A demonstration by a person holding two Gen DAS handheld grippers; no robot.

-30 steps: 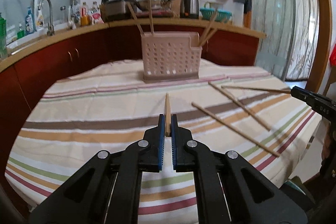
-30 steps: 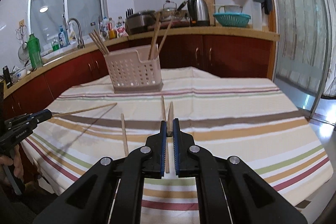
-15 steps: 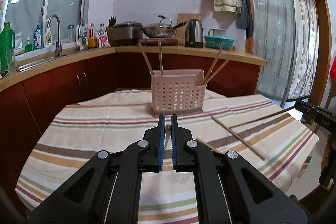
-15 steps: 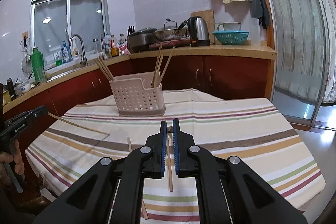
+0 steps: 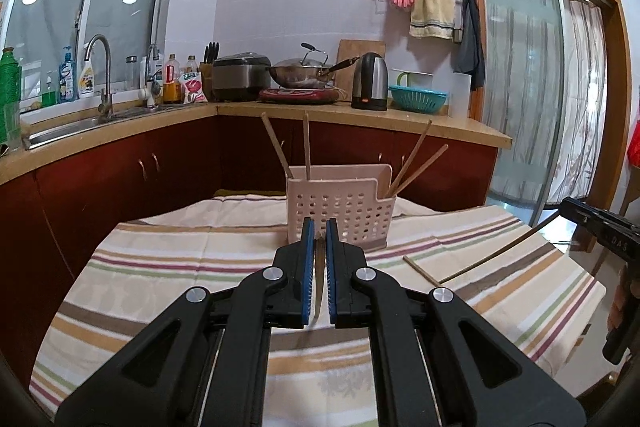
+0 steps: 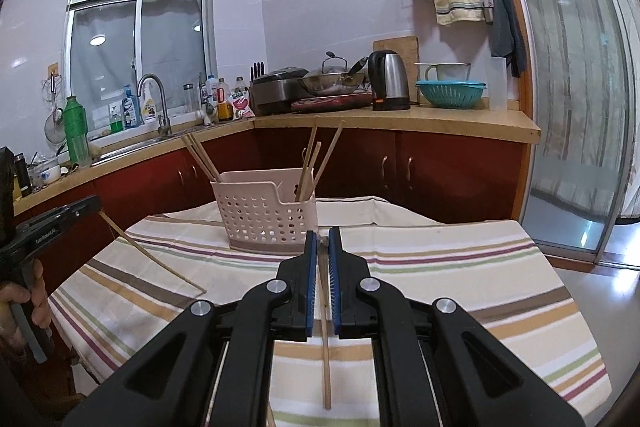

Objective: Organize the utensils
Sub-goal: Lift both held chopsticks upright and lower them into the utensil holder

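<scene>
Reference landmark: the perforated utensil basket [image 5: 340, 213] on the striped tablecloth [image 5: 160, 267]. Left gripper [image 5: 319, 247]: jaws pinched on one chopstick [image 5: 316, 291], held in front of the basket; right gripper [image 6: 322, 247]: jaws pinched on a second chopstick [image 6: 325, 339], likewise in front of the basket and clear of it. Done: several chopsticks [image 6: 310, 163] already stand in the basket. Remaining: both held sticks to insert; one loose chopstick [image 5: 420, 270] lies on the cloth to the right of the basket.
</scene>
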